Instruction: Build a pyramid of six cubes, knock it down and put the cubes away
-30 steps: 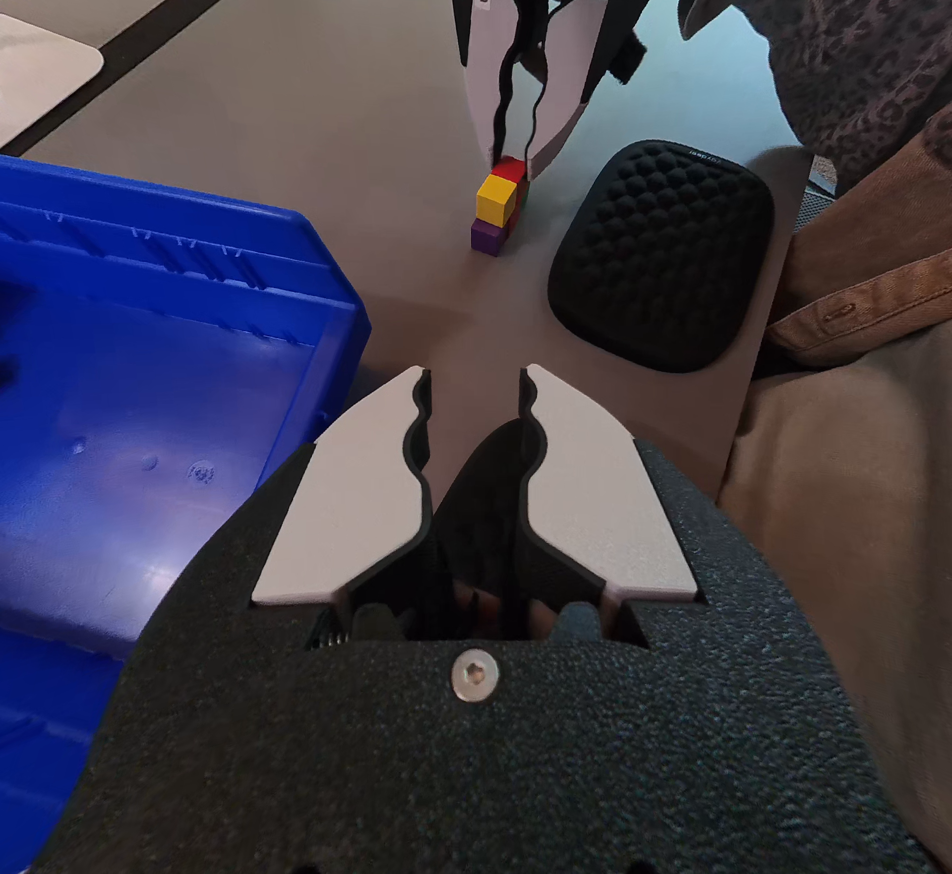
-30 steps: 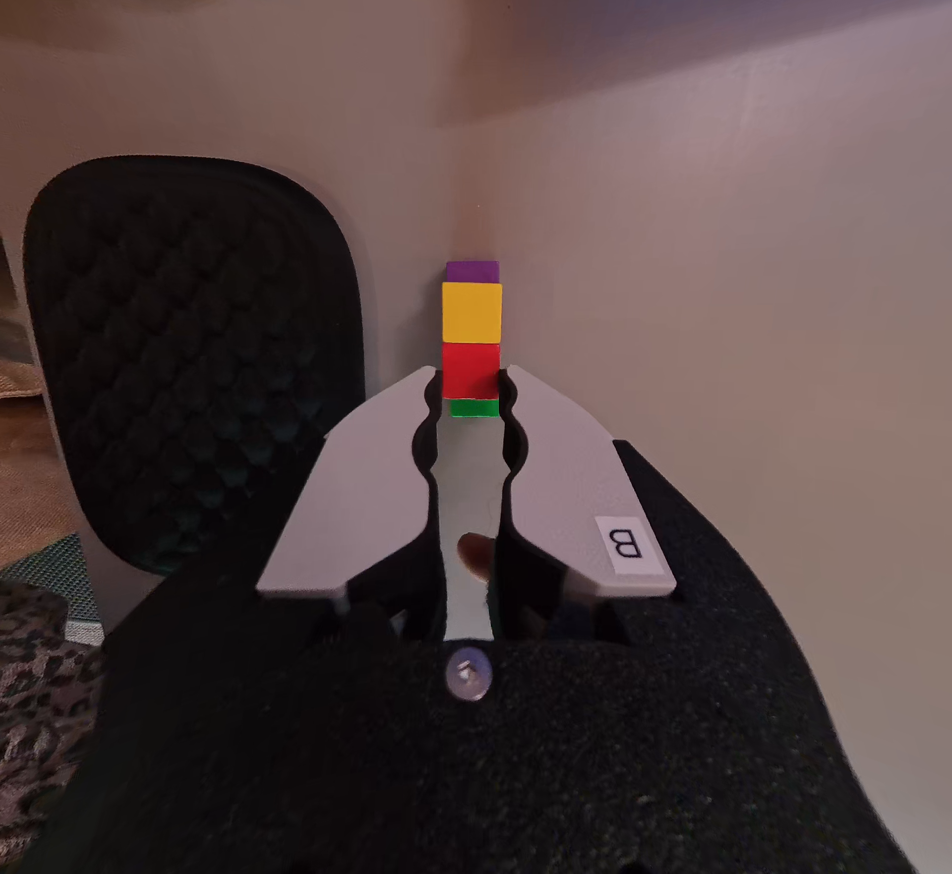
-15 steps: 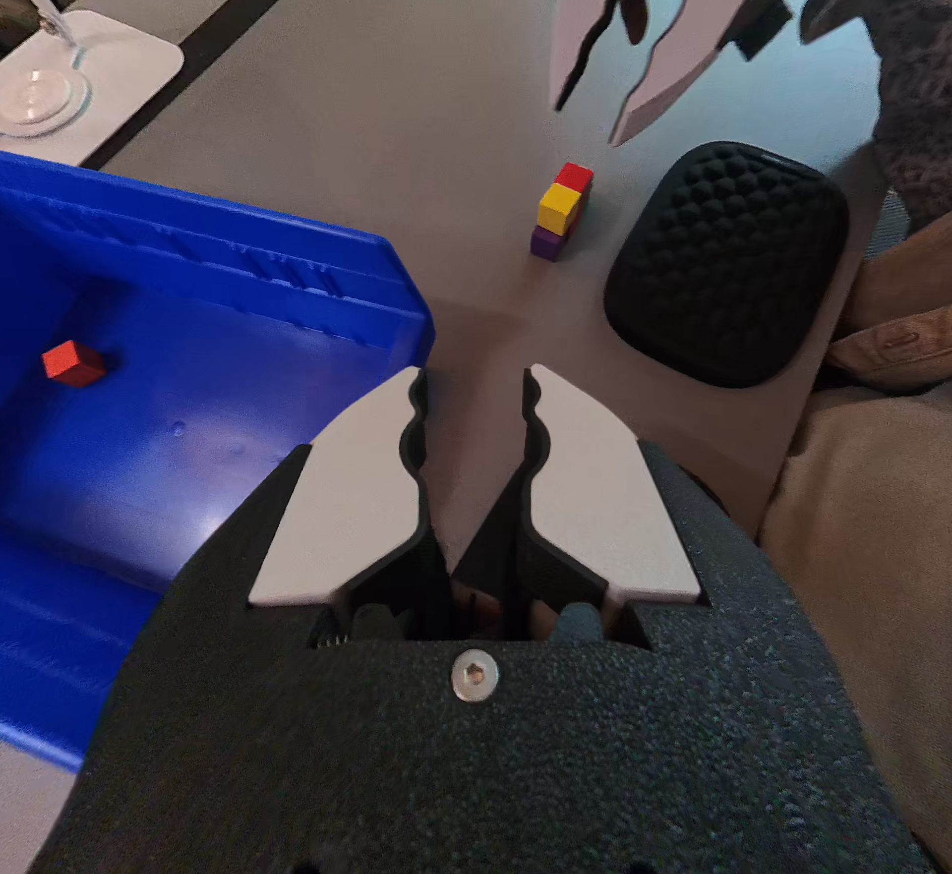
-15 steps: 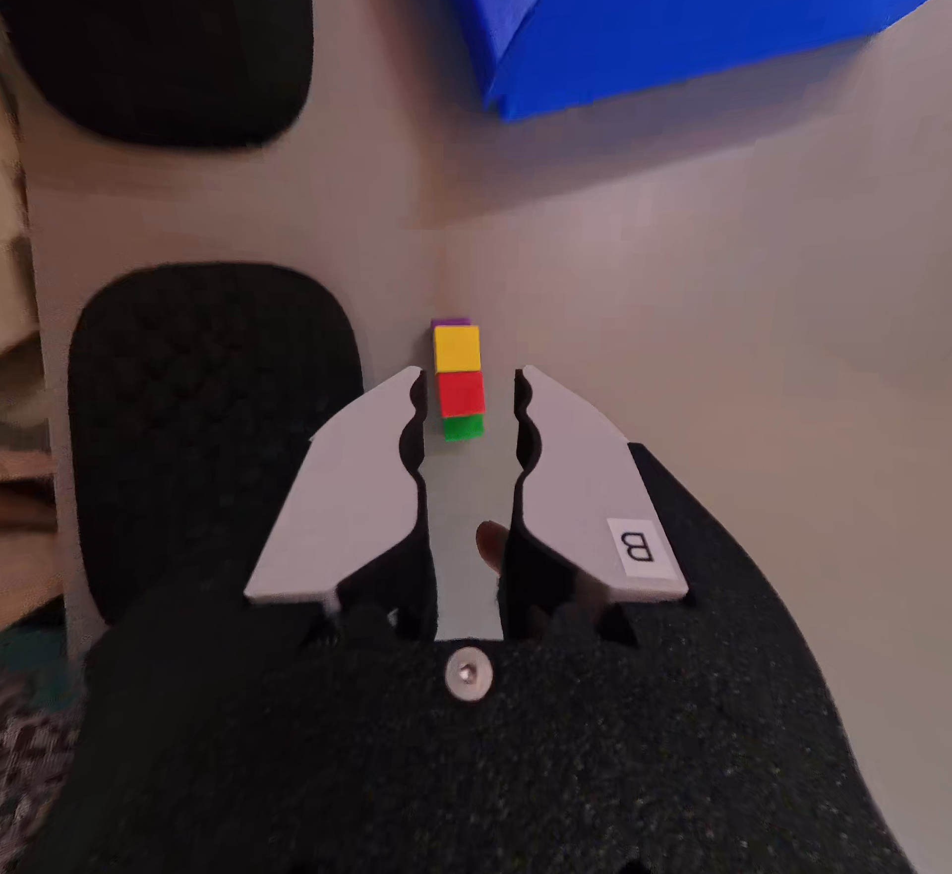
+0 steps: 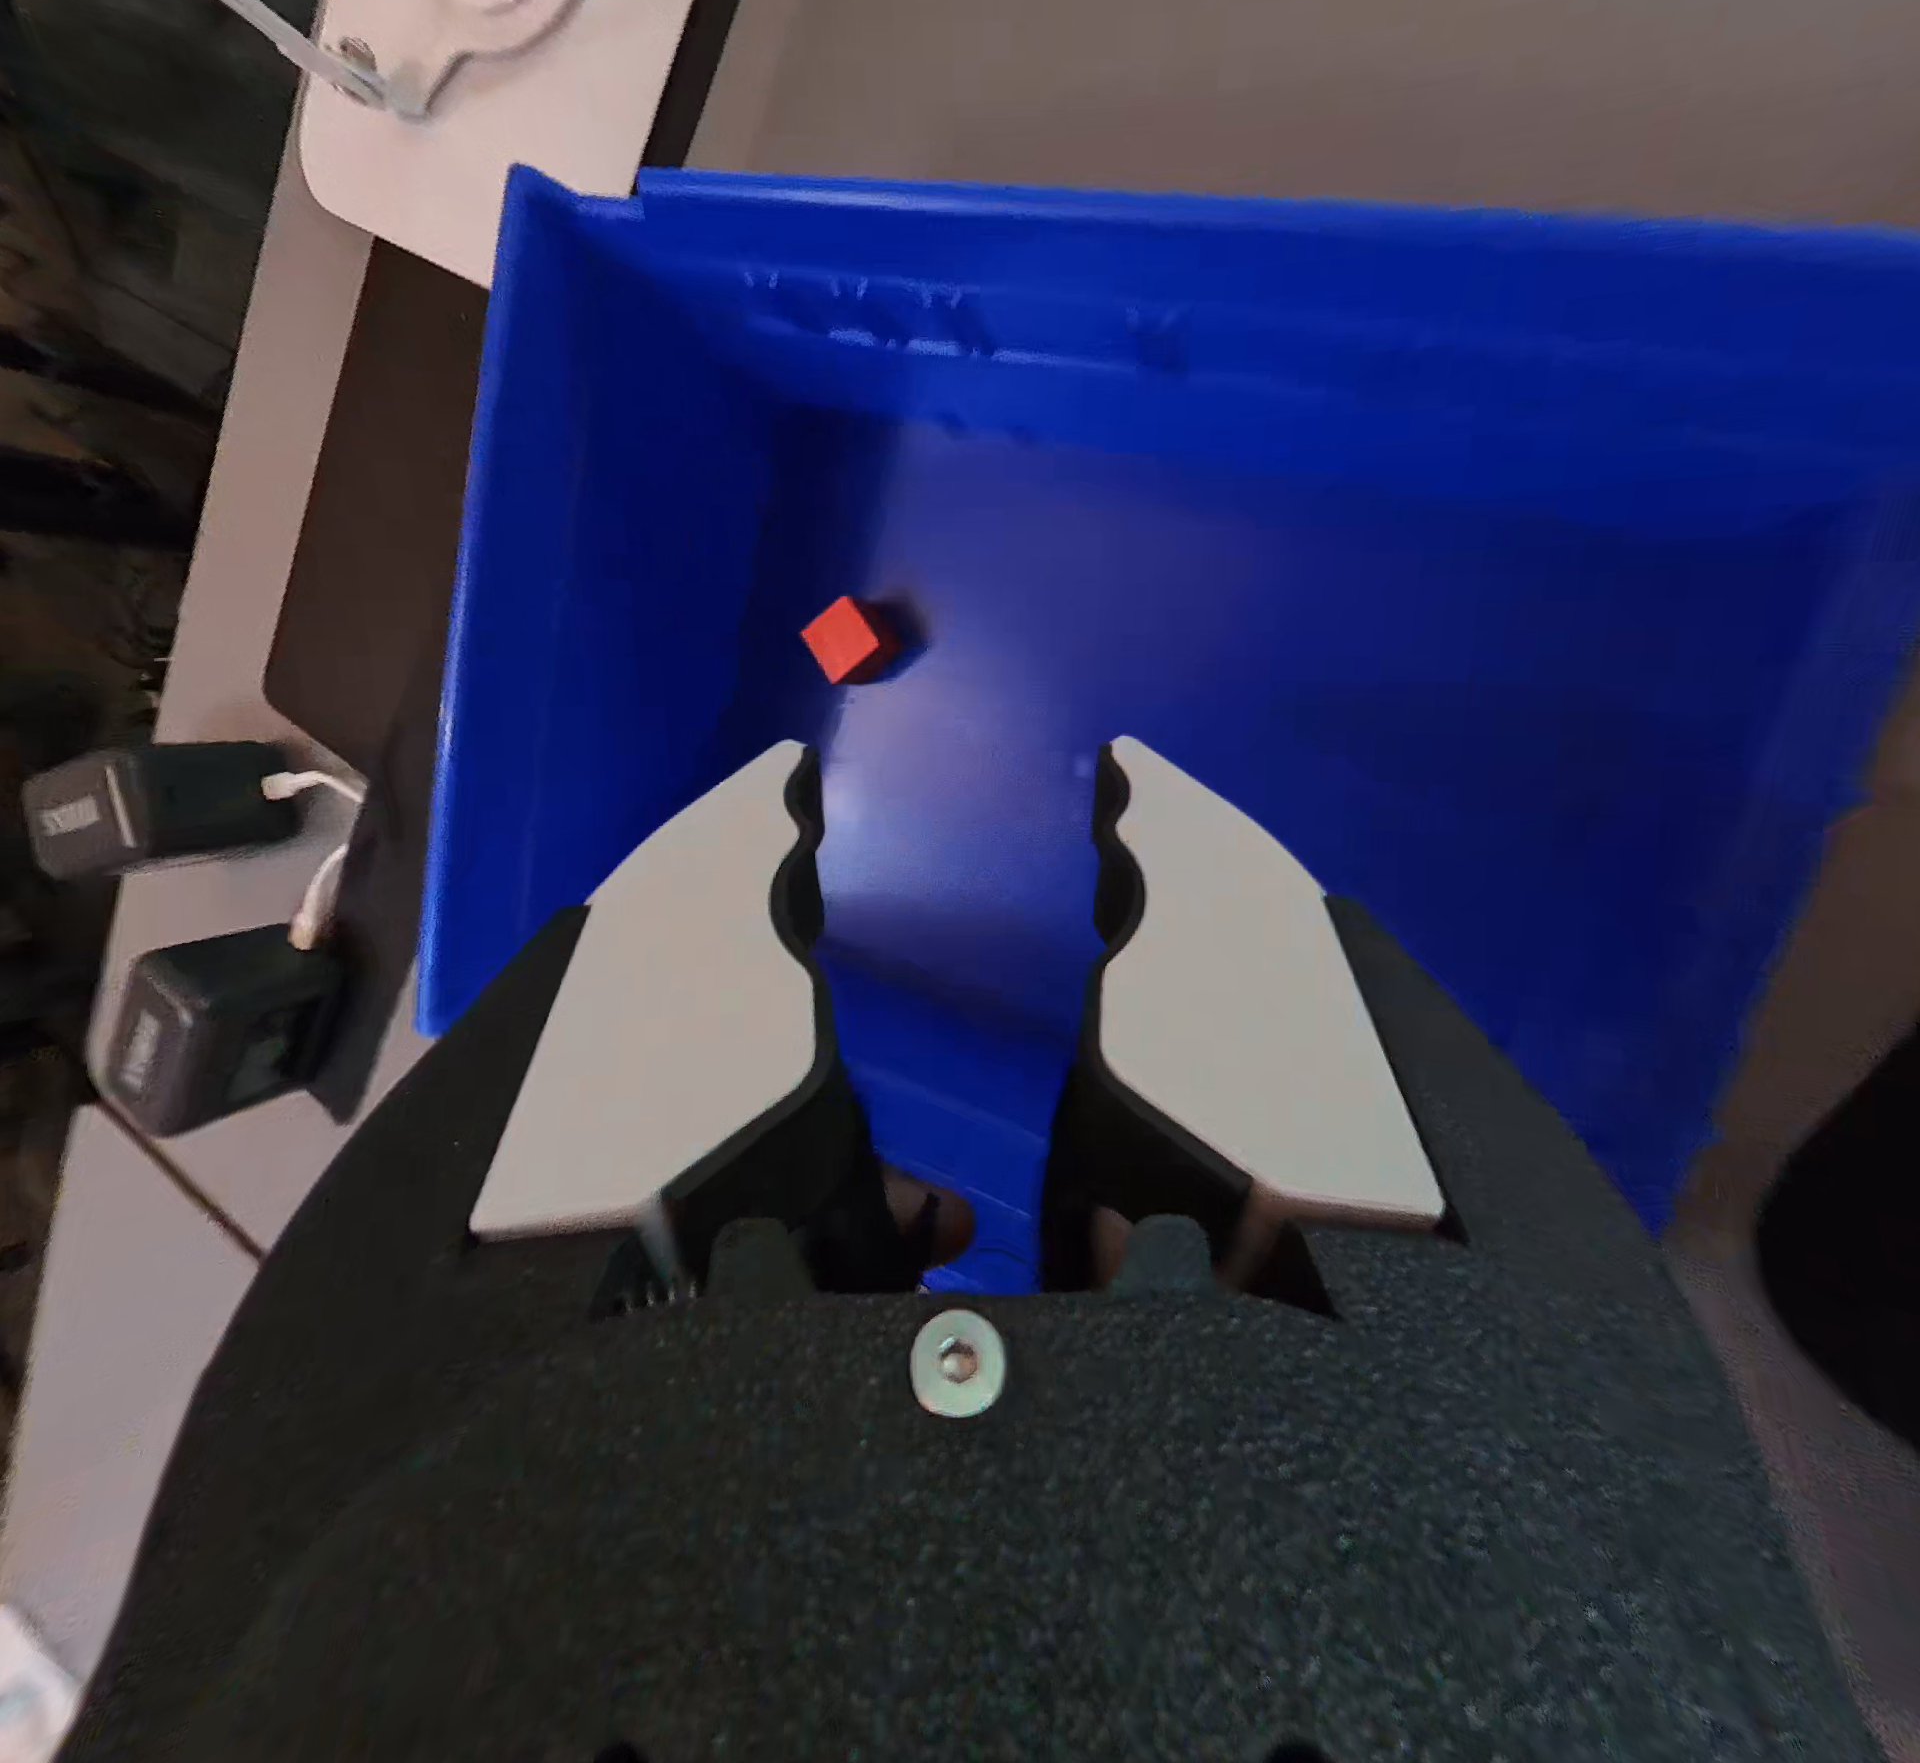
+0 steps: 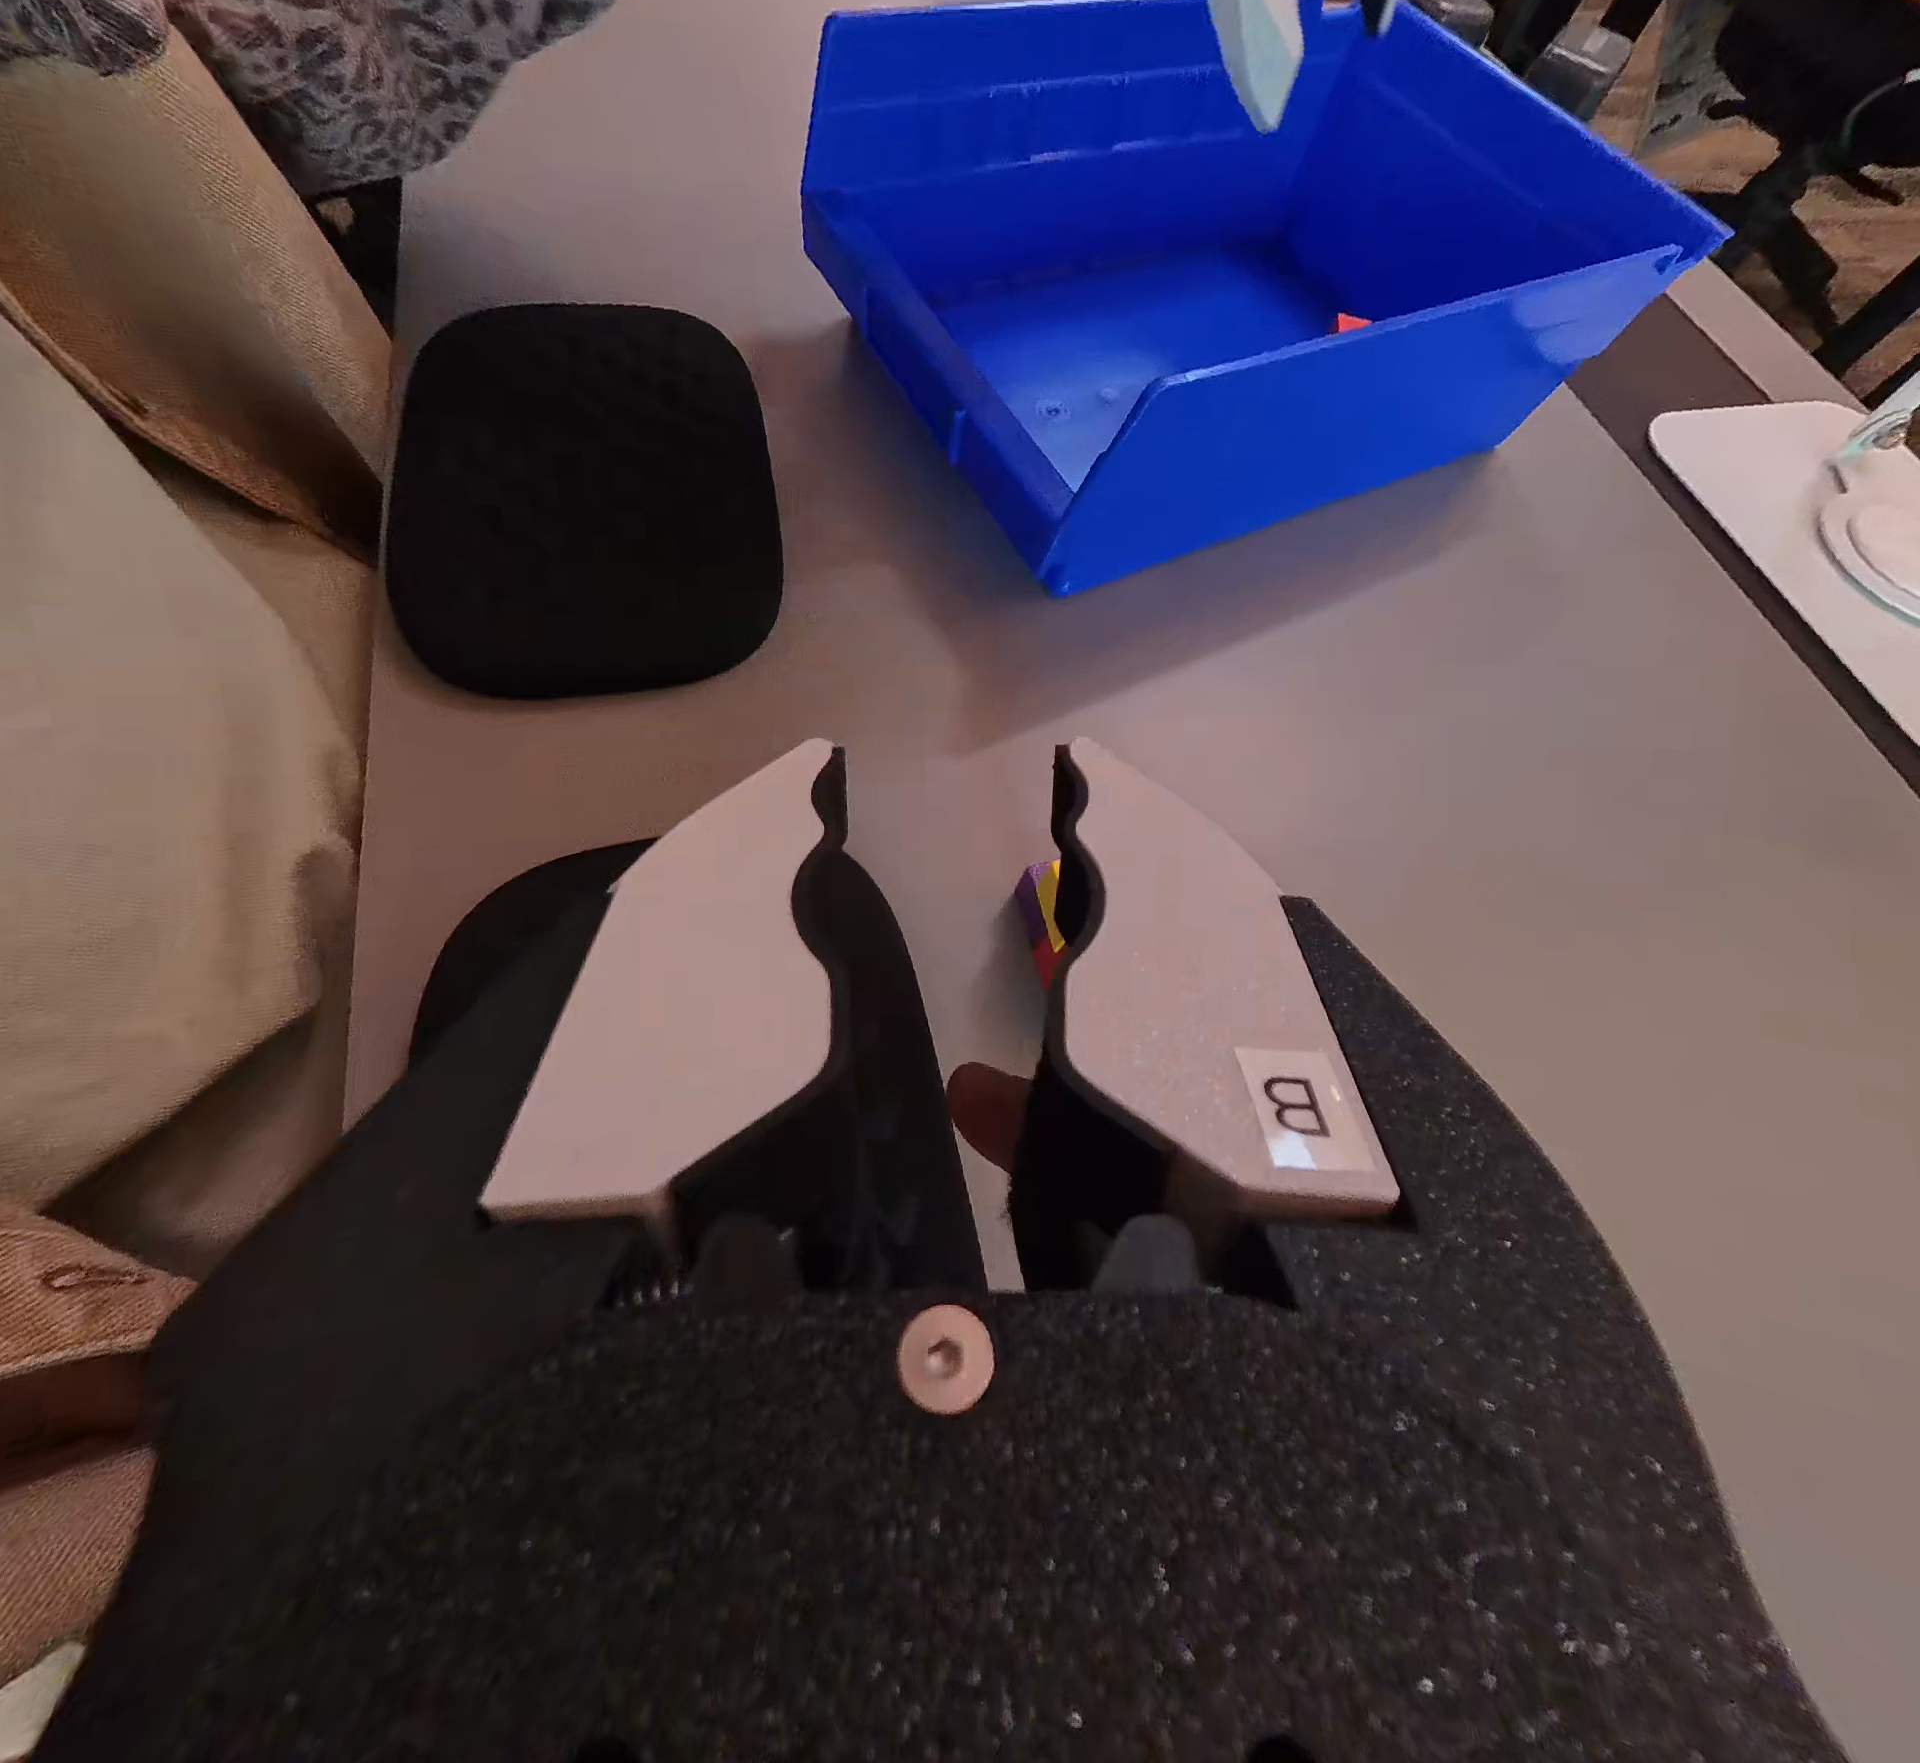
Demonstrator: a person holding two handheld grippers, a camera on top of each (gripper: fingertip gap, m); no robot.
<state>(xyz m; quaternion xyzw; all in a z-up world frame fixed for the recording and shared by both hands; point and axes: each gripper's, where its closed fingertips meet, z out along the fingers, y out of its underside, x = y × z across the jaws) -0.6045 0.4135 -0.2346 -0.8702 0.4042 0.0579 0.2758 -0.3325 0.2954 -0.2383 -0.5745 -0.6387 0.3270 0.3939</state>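
My left gripper (image 5: 956, 757) is open and empty above the inside of the blue bin (image 5: 1351, 342). One red cube (image 5: 847, 638) lies on the bin floor near its left wall. In the right wrist view the bin (image 6: 1299, 477) stands on the grey table, with the red cube (image 6: 1351, 322) just showing over its wall and my left gripper (image 6: 1325, 66) hanging over the far rim. My right gripper (image 6: 948, 757) is open and empty above the table. A stack of cubes (image 6: 1039, 913), purple, yellow and red, peeks out beside its right finger; the rest is hidden.
A black padded cushion (image 6: 582, 498) lies on the table left of the bin. A person's tan sleeve (image 6: 135, 726) is at the left. A white base plate (image 5: 488, 20) sits beyond the bin, also in the right wrist view (image 6: 1787, 508). Two black chargers (image 5: 177, 924) lie off the table edge. Left tips to right tips: about 30 cm. Measured from the fingertips, the red cube (image 5: 847, 638) is 11 cm or so from the left gripper and 35 cm from the right.
My left gripper swung left from facing the cube stack to above the bin and opened a little wider. My right gripper lifted off the stack and drew back, staying open.
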